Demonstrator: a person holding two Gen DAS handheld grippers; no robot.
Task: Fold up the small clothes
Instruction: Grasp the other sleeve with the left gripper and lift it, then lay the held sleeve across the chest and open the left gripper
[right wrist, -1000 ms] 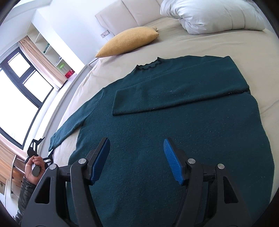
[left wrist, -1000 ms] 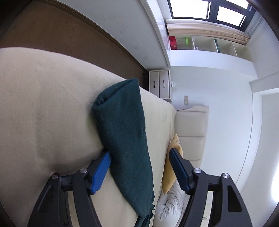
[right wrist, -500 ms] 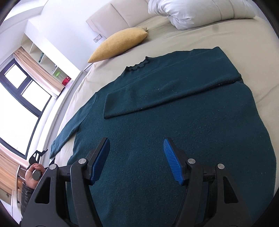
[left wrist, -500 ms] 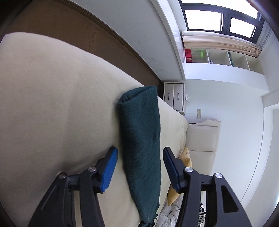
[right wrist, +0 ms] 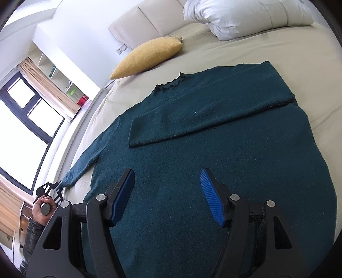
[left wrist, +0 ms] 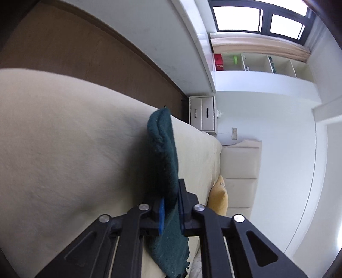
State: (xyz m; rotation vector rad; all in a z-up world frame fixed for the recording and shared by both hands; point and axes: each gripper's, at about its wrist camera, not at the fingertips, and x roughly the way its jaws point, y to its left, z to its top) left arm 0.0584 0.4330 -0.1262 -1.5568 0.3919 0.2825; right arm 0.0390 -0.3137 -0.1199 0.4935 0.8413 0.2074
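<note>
Pinching sleeve cuff [left wrist: 163, 154] at bed [left wrist: 64, 139] edge w/ left gripper [left wrist: 171, 210]; right gripper [right wrist: 167, 195] spread wide over sweater [right wrist: 213, 171].

dark teal sweater [right wrist: 213, 160], mustard cushion [right wrist: 147, 55], beige bedsheet [right wrist: 288, 53]

sweater [right wrist: 213, 171] flat on bed [right wrist: 277, 53], cushion [right wrist: 147, 56] and duvet [right wrist: 245, 17] beyond its collar, probably touching neither

**Left clamped, right open**

Left gripper [left wrist: 171, 210] pads pinched tight on the sweater sleeve [left wrist: 164, 154], low near bed level. Right gripper [right wrist: 166, 195] jaws spread wide, hovering over the cloth, gripping nothing. Left hand [right wrist: 42, 208] wraps its gripper's handle.
</note>
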